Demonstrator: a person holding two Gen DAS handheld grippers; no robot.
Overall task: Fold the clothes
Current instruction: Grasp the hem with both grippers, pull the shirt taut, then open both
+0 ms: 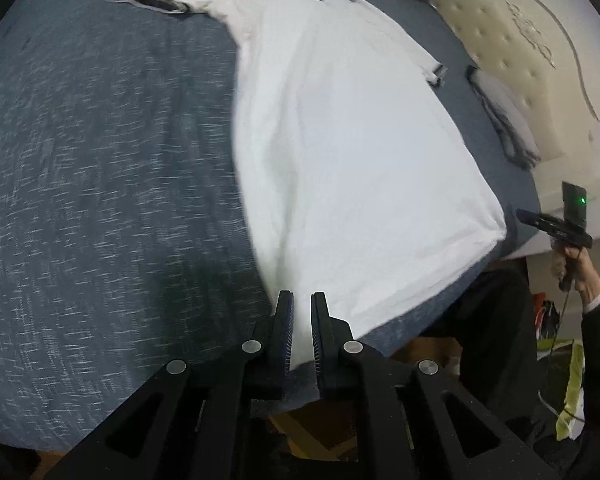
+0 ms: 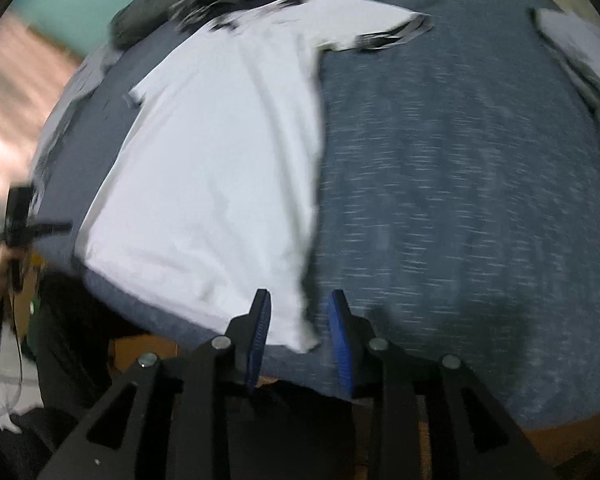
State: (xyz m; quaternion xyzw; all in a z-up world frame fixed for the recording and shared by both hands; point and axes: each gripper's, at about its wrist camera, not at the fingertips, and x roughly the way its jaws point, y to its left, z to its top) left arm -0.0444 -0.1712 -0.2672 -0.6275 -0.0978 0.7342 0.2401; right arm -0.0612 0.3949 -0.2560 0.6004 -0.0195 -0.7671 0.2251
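My left gripper [image 1: 302,300] pinches the hem corner of the white shirt [image 1: 340,140] at lower centre; my right gripper [image 2: 300,300] is spread around the opposite corner on the bed [image 2: 460,200].

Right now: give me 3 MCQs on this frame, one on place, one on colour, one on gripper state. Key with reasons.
1. Where does the white T-shirt lie?
A. Spread on the grey-blue bed cover
B. On a hanger
C. In a basket

2. What colour is the trim on the shirt's sleeve cuffs?
A. Red
B. Black
C. Yellow

3. How do the two grippers stand?
A. Both wide open, away from the shirt
B. Left gripper nearly shut on the hem corner, right gripper open around the other corner
C. Both shut on a sleeve

Key: 1 A, the shirt lies spread on the bed cover. 2 B, dark bands edge the cuffs. 3 B, the left gripper has a narrow gap with cloth between the fingers; the right gripper has a wide gap around the corner.
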